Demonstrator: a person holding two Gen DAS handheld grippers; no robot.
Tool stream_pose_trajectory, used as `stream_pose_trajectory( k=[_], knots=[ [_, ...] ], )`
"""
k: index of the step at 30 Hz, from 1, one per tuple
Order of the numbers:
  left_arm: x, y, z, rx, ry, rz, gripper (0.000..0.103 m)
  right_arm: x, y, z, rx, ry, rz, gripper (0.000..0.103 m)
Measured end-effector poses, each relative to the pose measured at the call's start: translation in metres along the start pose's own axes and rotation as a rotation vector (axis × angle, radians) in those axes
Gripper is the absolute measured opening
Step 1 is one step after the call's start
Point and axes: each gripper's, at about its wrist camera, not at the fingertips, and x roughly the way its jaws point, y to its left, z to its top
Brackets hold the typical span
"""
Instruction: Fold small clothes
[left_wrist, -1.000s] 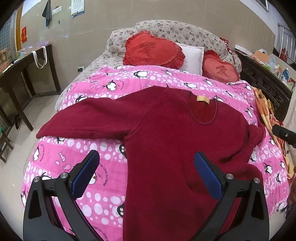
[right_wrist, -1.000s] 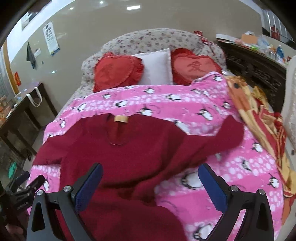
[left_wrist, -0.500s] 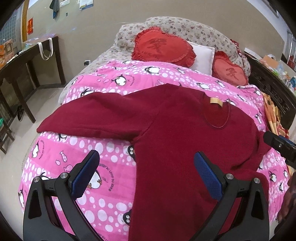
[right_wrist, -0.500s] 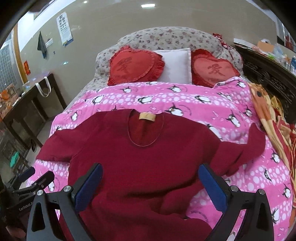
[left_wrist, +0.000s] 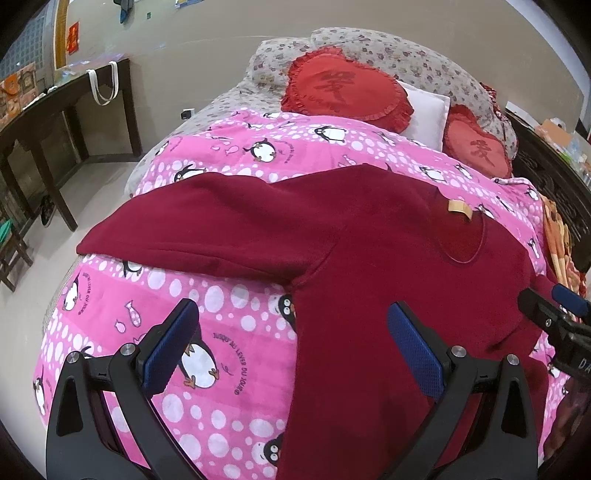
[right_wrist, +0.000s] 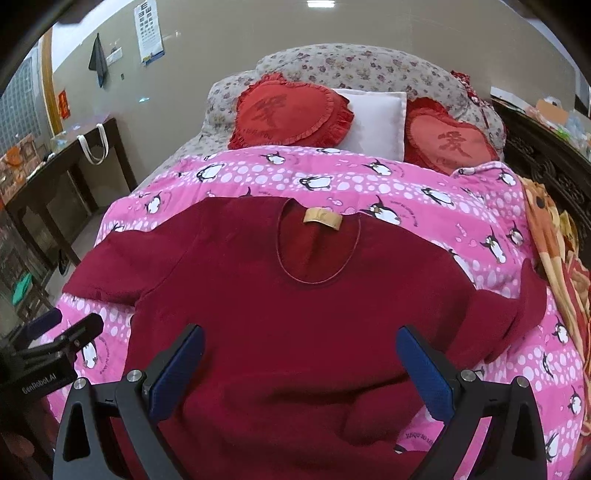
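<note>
A dark red long-sleeved top (left_wrist: 369, 258) (right_wrist: 280, 306) lies face up on a pink penguin quilt (left_wrist: 258, 155) (right_wrist: 424, 192), neck with a tan label (right_wrist: 322, 219) toward the pillows. Its left sleeve (left_wrist: 207, 229) stretches out flat to the left. Its right sleeve (right_wrist: 506, 317) is bent and bunched near the body. My left gripper (left_wrist: 291, 347) is open and empty above the left side seam. My right gripper (right_wrist: 301, 369) is open and empty above the lower chest. Each gripper shows at the edge of the other's view.
Two red heart cushions (right_wrist: 288, 110) and a white pillow (right_wrist: 376, 122) lie at the head of the bed. An orange patterned blanket (right_wrist: 554, 251) lies along the right edge. A dark wooden table (left_wrist: 55, 122) stands on the left, a dark cabinet (right_wrist: 546, 162) on the right.
Both grippers have swung leftward and moved in closer over the top. The top itself has not moved. Both stay open.
</note>
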Motion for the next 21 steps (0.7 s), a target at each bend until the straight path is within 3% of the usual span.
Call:
stream_pose_trajectory(
  k=[21],
  knots=[
    [0.019,0.018,0.004,-0.040,0.027,0.021,0.103,0.024,0.014,-0.002,0.000,0.037,0.016,0.102]
  ],
)
